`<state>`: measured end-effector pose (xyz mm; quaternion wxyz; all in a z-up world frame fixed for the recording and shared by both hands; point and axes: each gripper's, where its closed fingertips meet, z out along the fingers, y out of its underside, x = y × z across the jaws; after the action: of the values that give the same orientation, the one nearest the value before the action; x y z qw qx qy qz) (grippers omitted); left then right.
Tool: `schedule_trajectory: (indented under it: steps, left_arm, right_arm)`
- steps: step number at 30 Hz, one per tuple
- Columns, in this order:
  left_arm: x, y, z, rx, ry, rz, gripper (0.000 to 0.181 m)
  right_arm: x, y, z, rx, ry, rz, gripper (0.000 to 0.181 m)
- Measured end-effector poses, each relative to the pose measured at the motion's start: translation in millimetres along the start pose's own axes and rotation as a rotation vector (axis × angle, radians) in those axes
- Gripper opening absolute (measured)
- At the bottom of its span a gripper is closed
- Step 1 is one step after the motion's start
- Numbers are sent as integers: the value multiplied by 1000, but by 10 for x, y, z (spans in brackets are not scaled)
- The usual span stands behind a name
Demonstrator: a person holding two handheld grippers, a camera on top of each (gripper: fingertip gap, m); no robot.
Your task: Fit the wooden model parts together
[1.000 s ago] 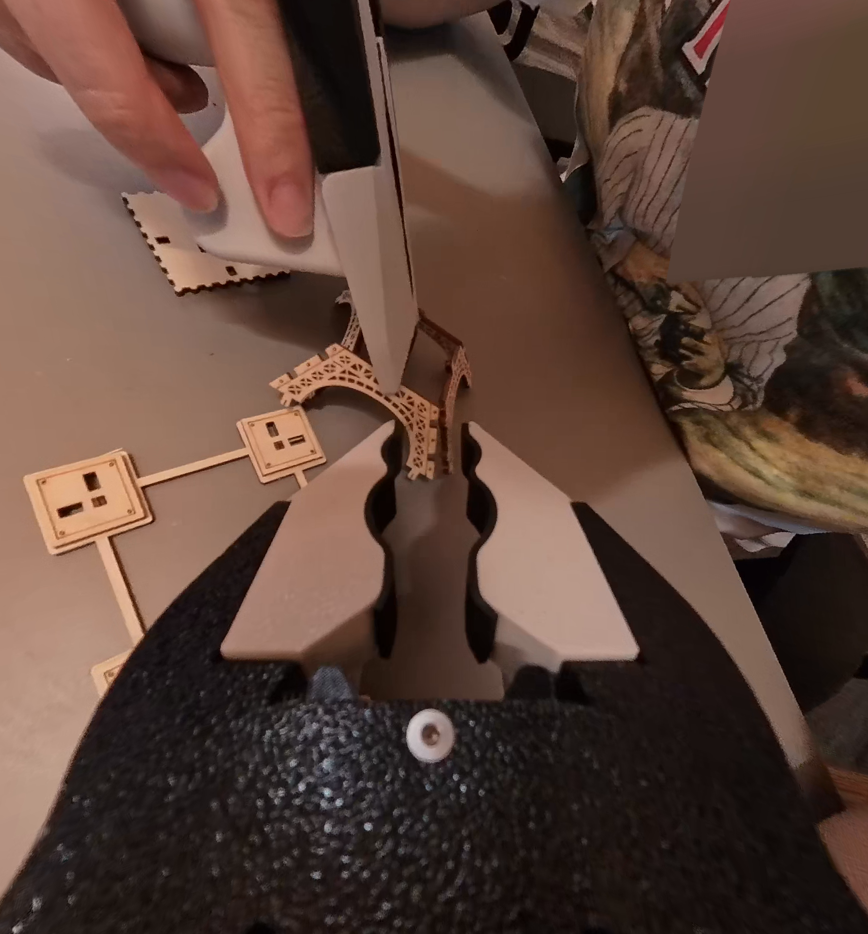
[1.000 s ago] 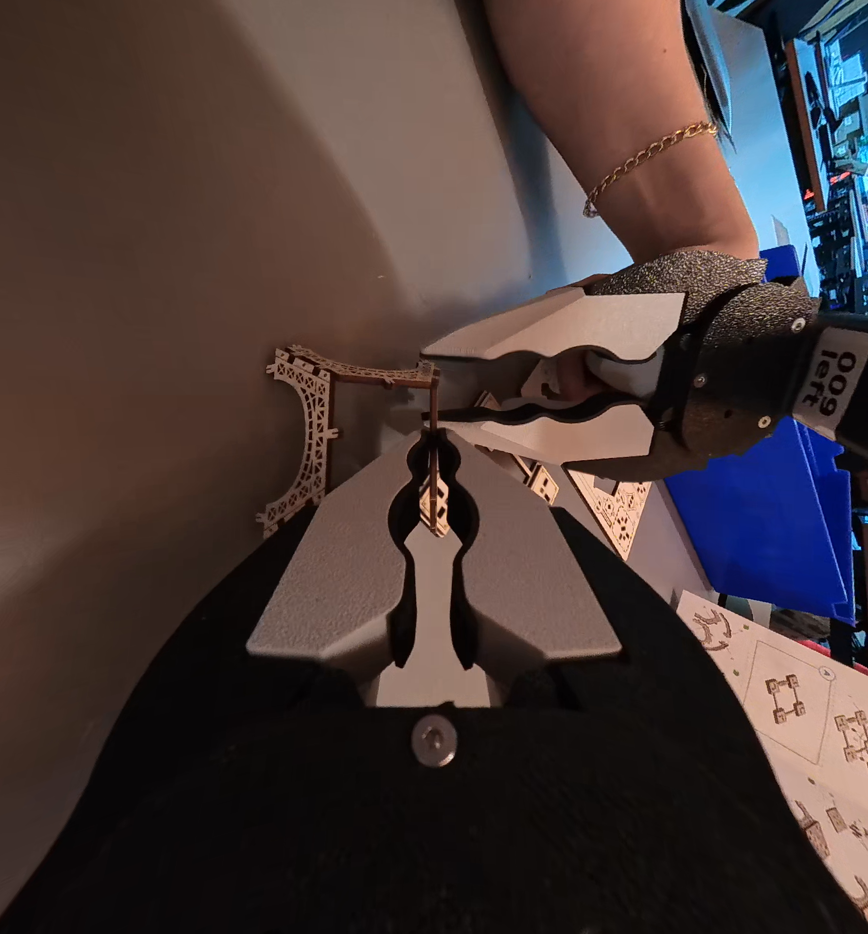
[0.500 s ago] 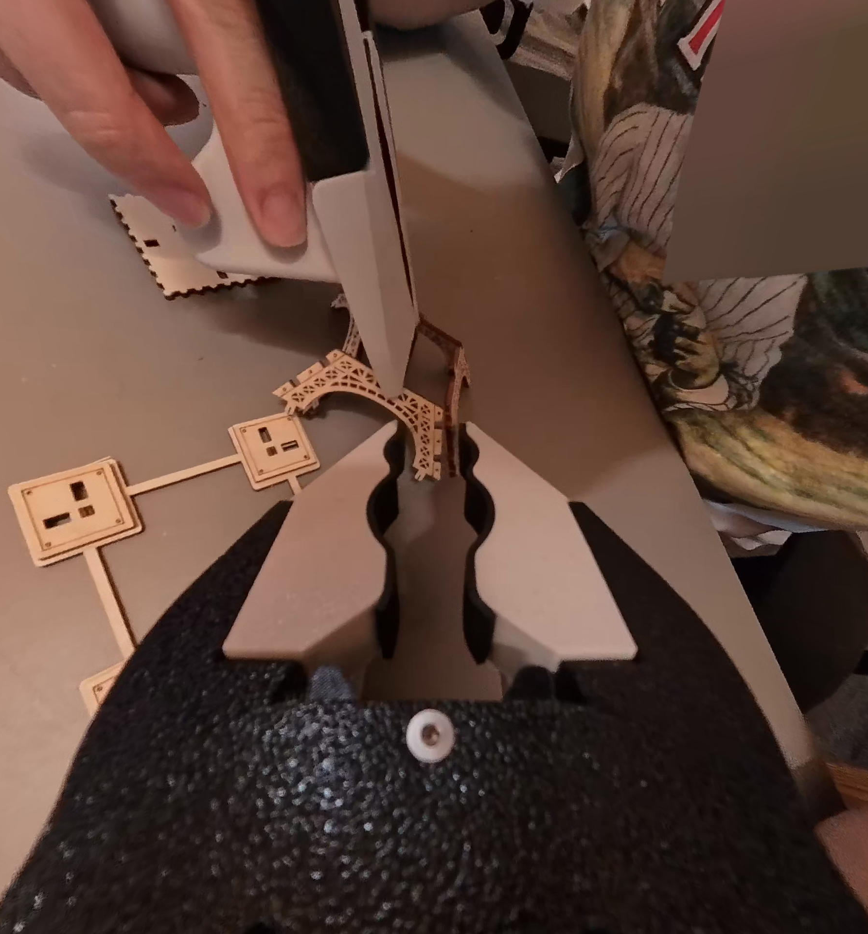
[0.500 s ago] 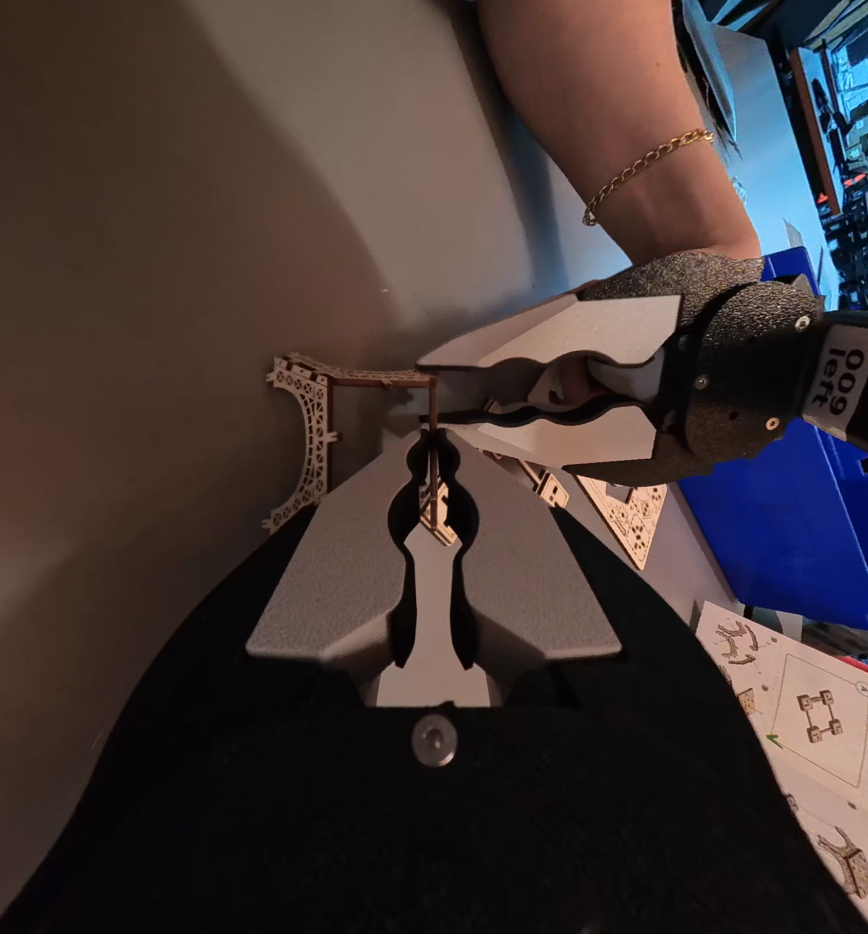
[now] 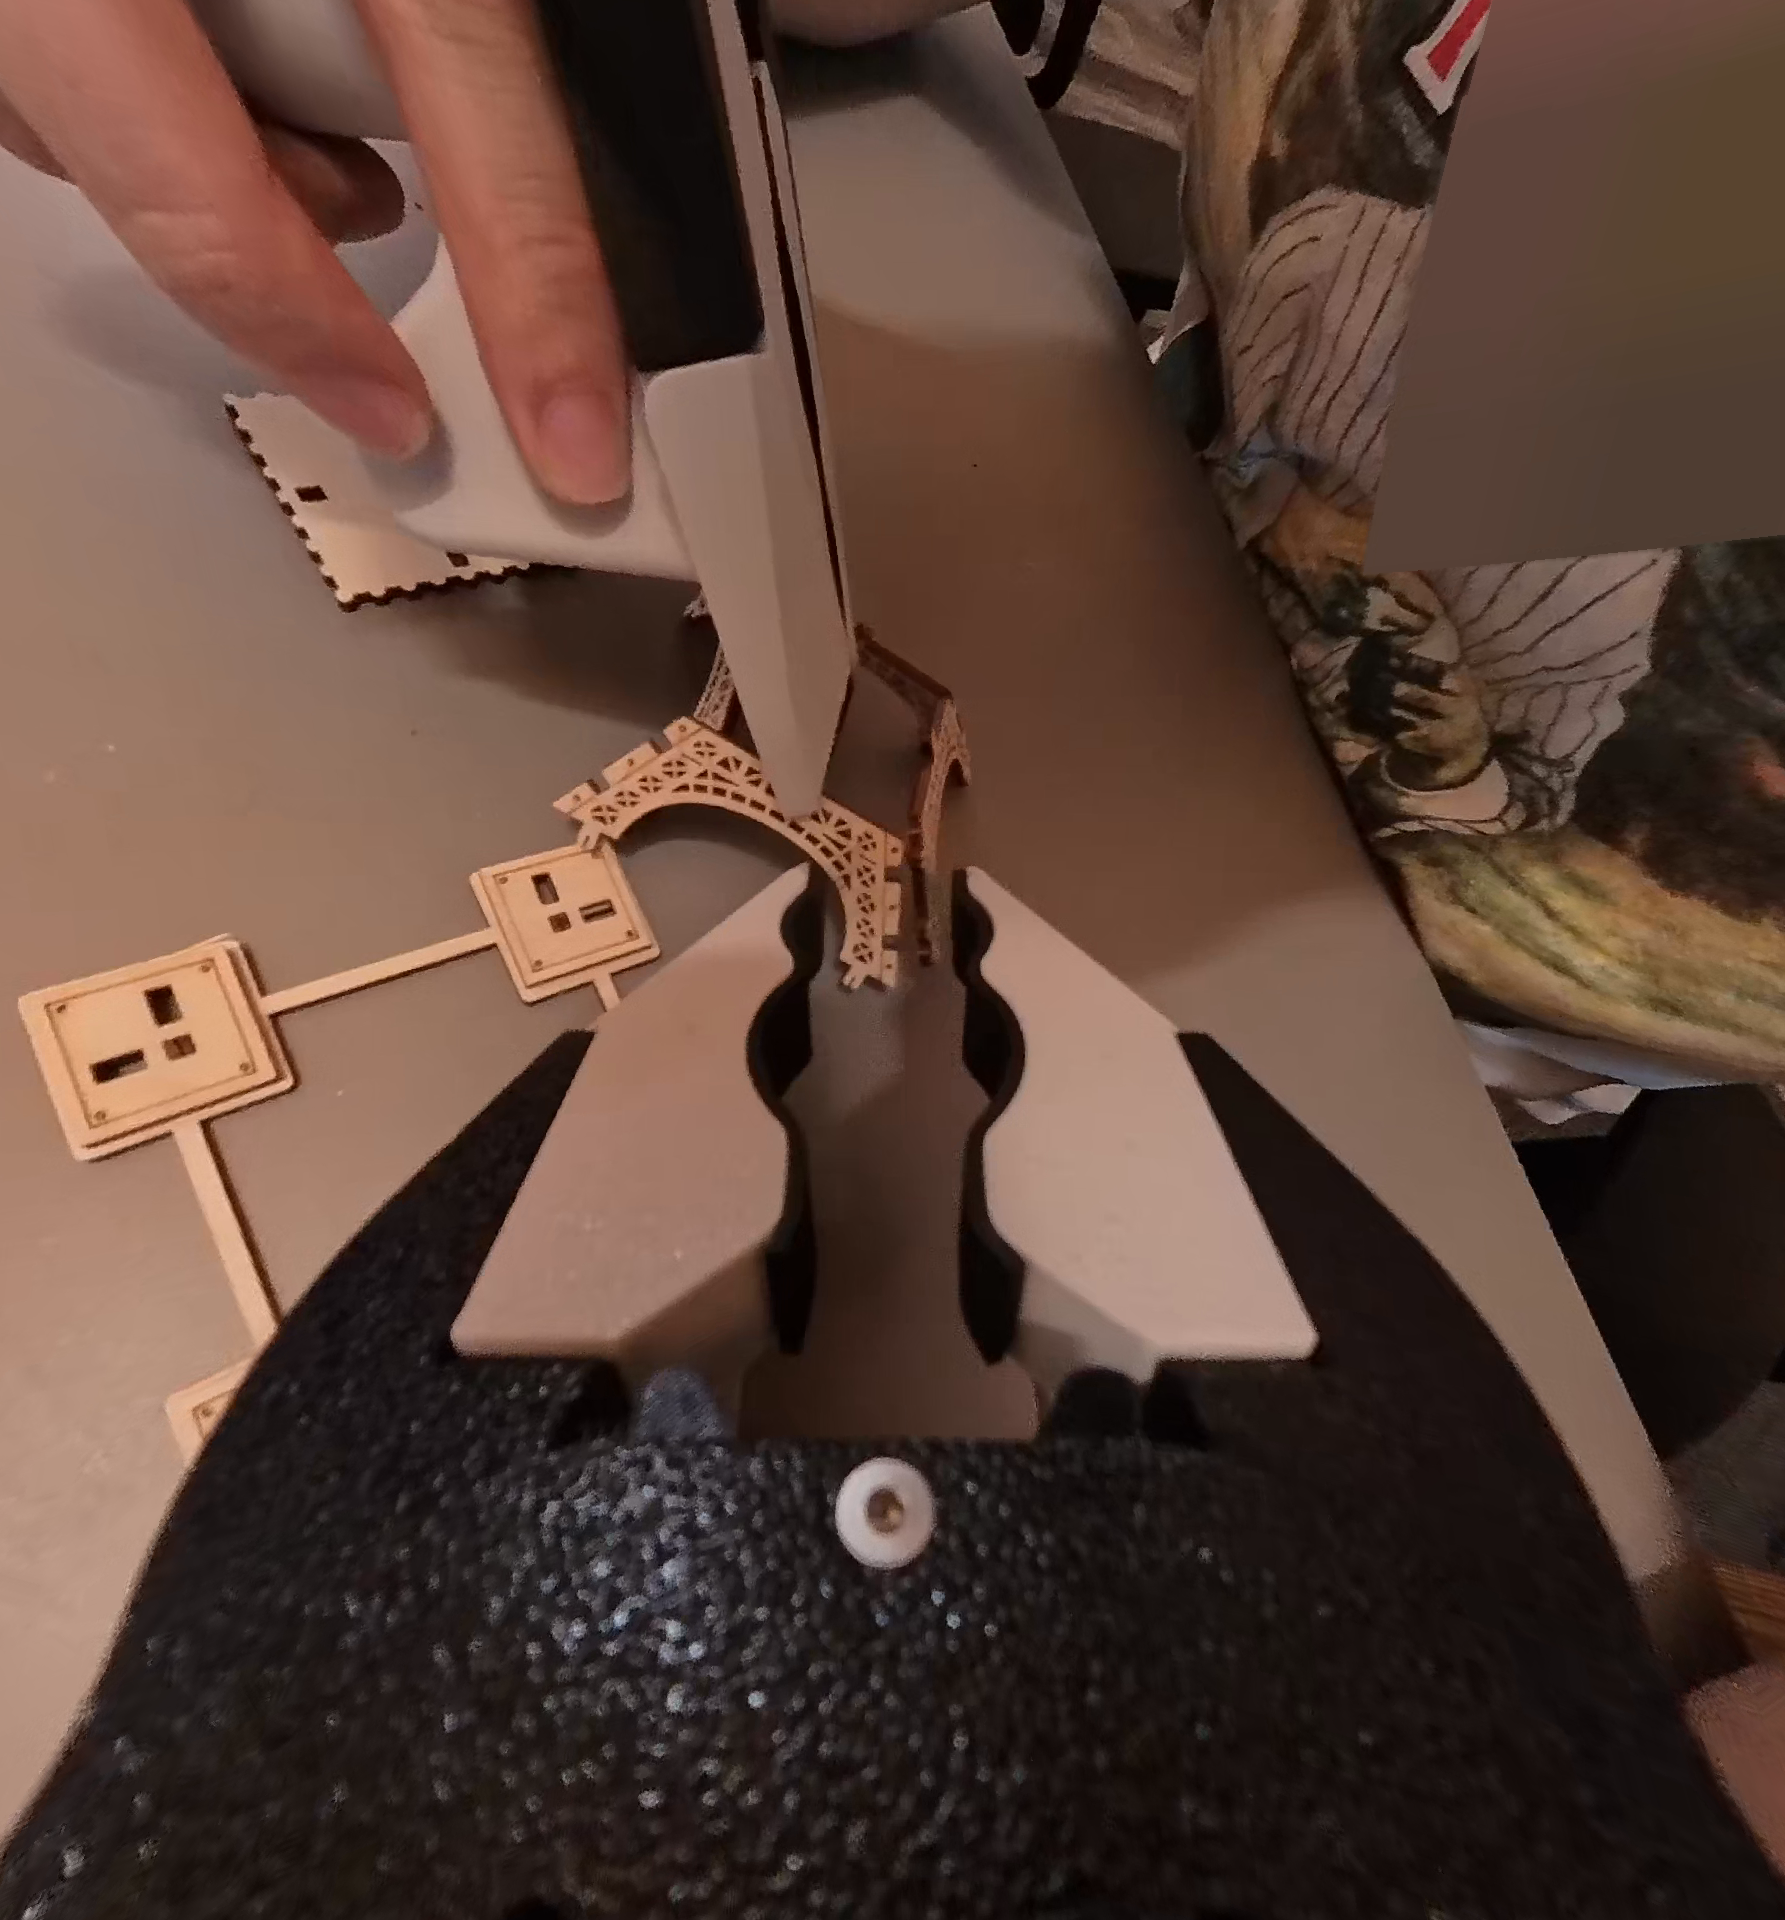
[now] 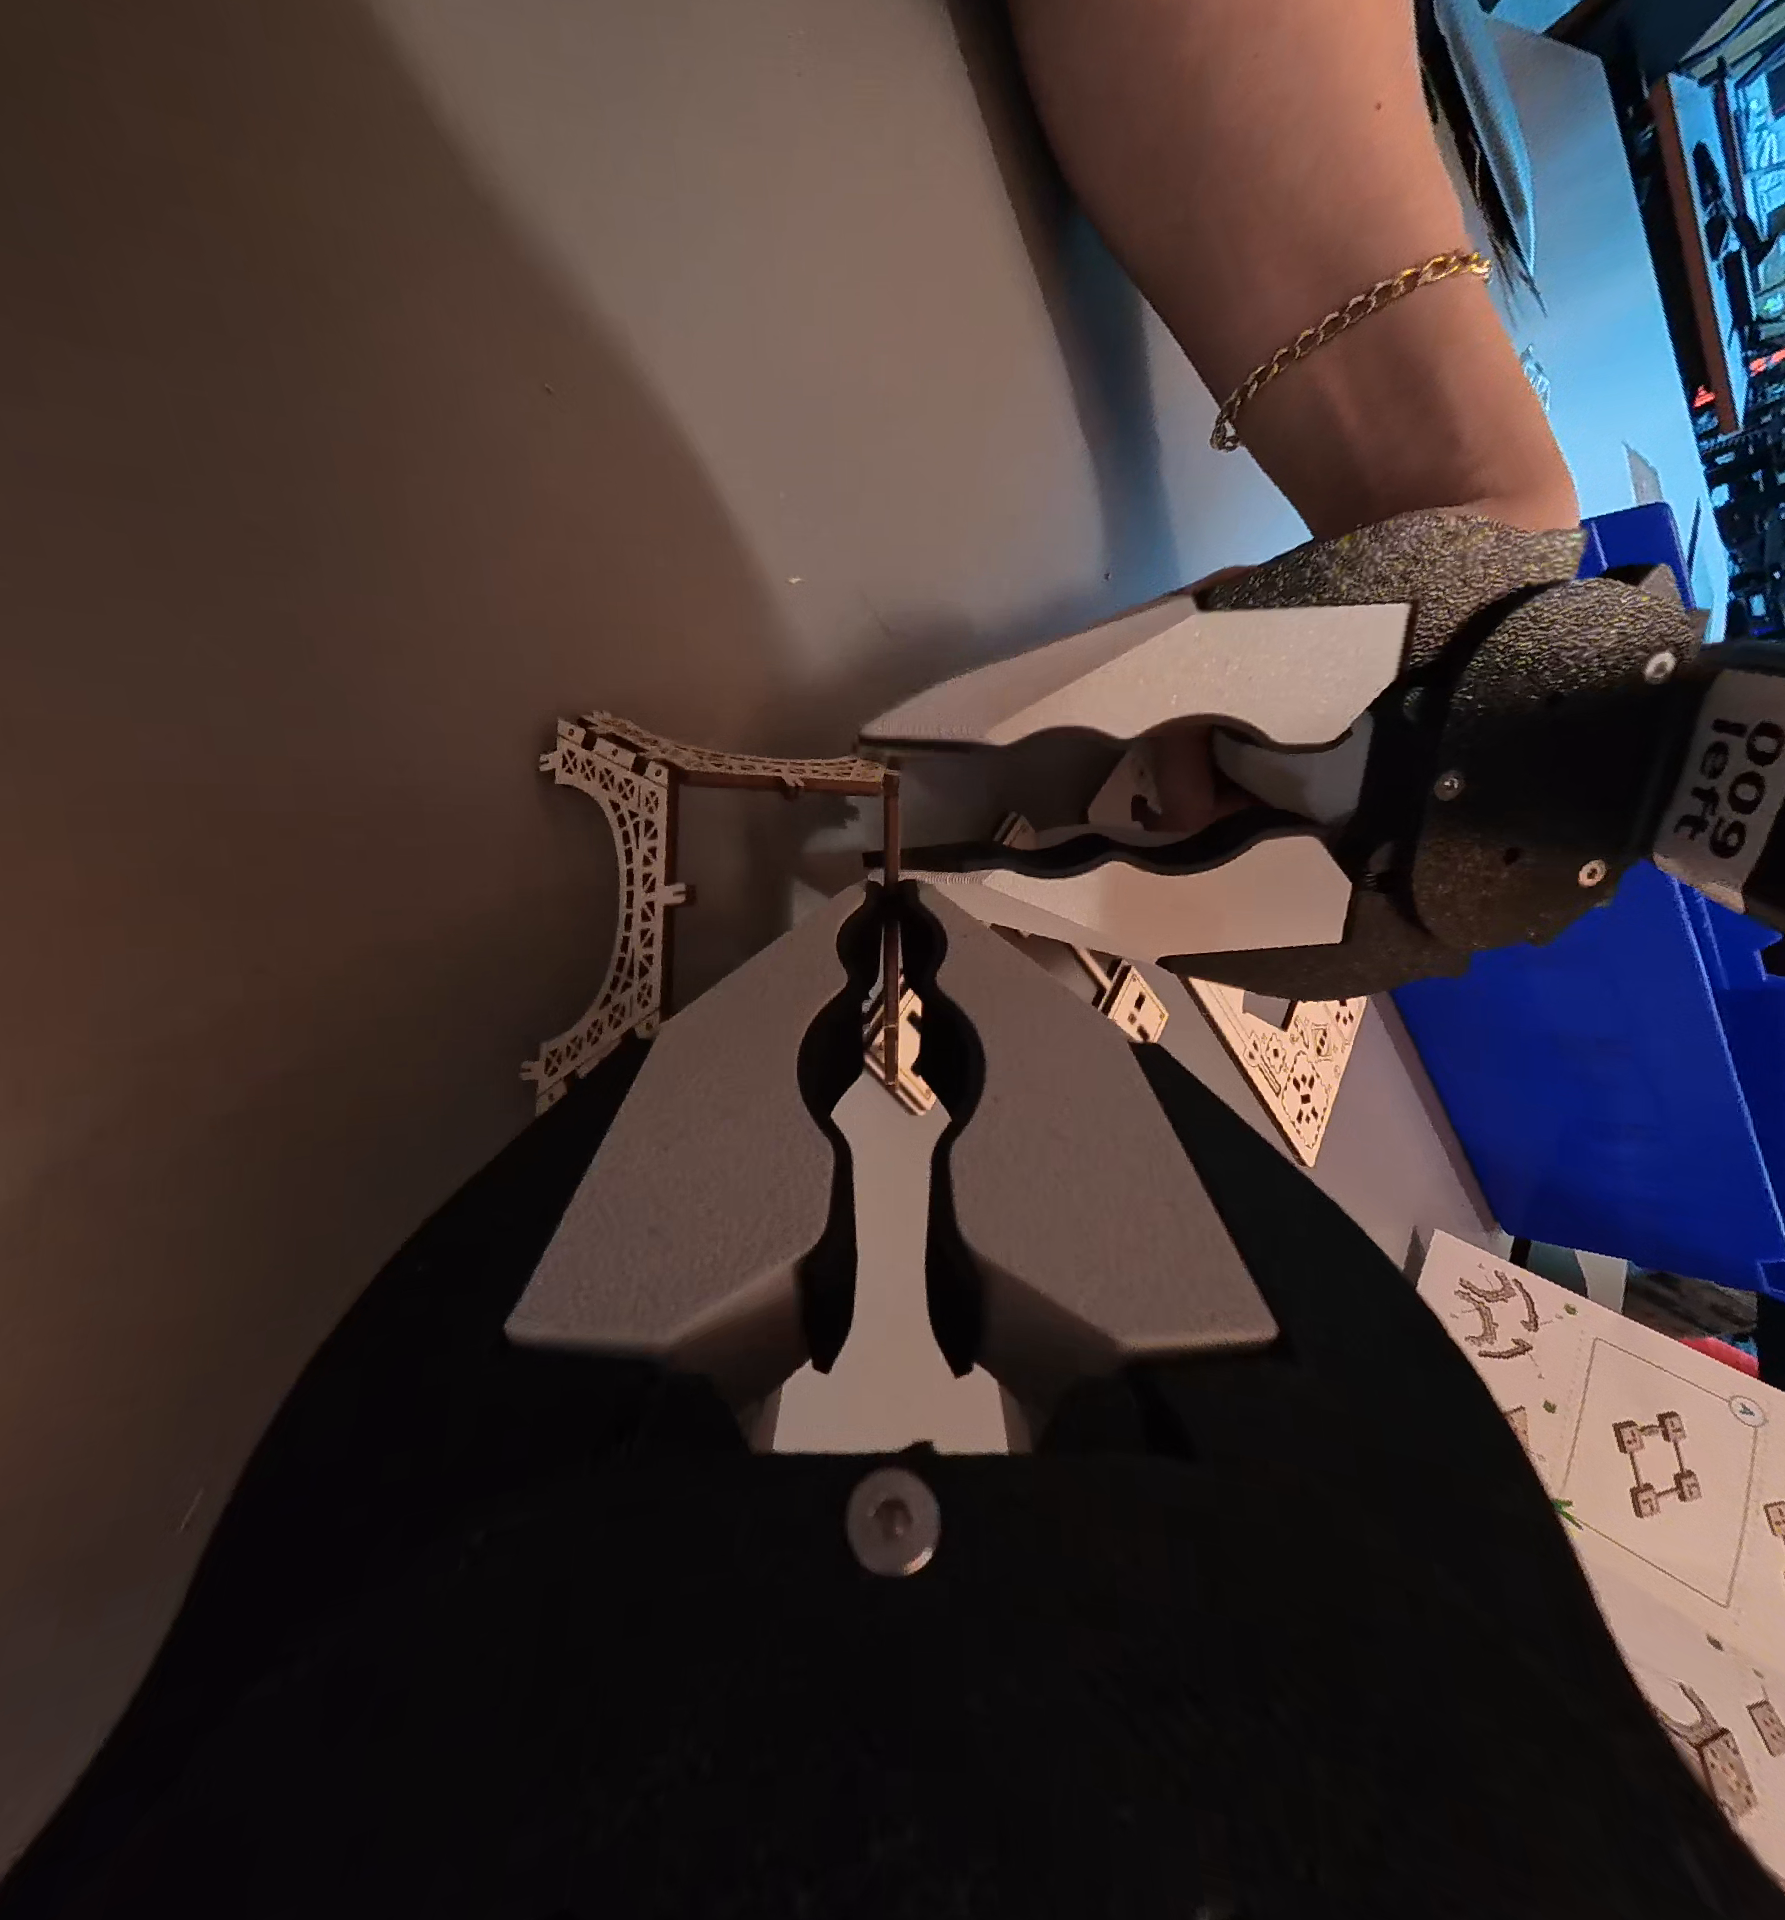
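Note:
A lattice arch assembly of thin pale wood [image 5: 732, 784] stands on the grey table [image 5: 140, 727], with two arch pieces joined at a corner. My right gripper [image 6: 890, 902] is shut on one arch piece [image 6: 890, 831], seen edge-on between its tips. In the left wrist view it comes down from above [image 5: 810, 769] with a hand on it. My left gripper [image 5: 883, 883] is open, its tips either side of an arch leg end [image 5: 872, 935]. In the right wrist view it [image 6: 872, 805] straddles the assembly's corner from the right.
A flat wooden frame with square pads [image 5: 161, 1049] lies left of my left gripper. A scallop-edged wooden plate [image 5: 296, 499] lies under the hand. The table edge runs close on the right [image 5: 1387, 935]. A blue bin [image 6: 1594, 1091] and a printed instruction sheet [image 6: 1698, 1507] sit beyond.
Almost nothing: both grippers keep their places at the arch assembly, with only small shifts in view. The right gripper stays shut on its arch piece.

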<state>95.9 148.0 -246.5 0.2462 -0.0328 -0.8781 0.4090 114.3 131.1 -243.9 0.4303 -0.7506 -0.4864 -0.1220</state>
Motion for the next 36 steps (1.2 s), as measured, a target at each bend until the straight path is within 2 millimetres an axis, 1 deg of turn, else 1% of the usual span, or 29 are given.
schedule_trajectory:
  steps: [2, 4, 9, 11, 23, 31, 36]
  left_arm:
    - [35, -11, -4, 5, 22, -10, 28]
    - [25, -28, -11, 11, 10, -4, 25]
    - [12, -49, -8, 11, -2, -21, 23]
    - [-13, -41, -1, 8, -14, -23, 17]
    - [-2, -15, 28, -1, -2, -18, 14]
    - [-37, -24, 26, 12, -4, 6, 13]
    - [-55, -16, 29, 4, 14, -40, 12]
  right_arm:
    - [-10, -4, -2, -3, -5, 2, 0]
    - [5, -20, -19, 5, 2, 3, 0]
    - [9, -29, -23, 14, 3, 10, 0]
    - [4, -26, -21, 13, 1, 8, 0]
    - [-32, -44, 0, 18, -16, 1, 0]
    - [-36, -28, -24, 0, -18, -10, 0]
    - [-40, 1, -22, -14, -21, -17, 0]
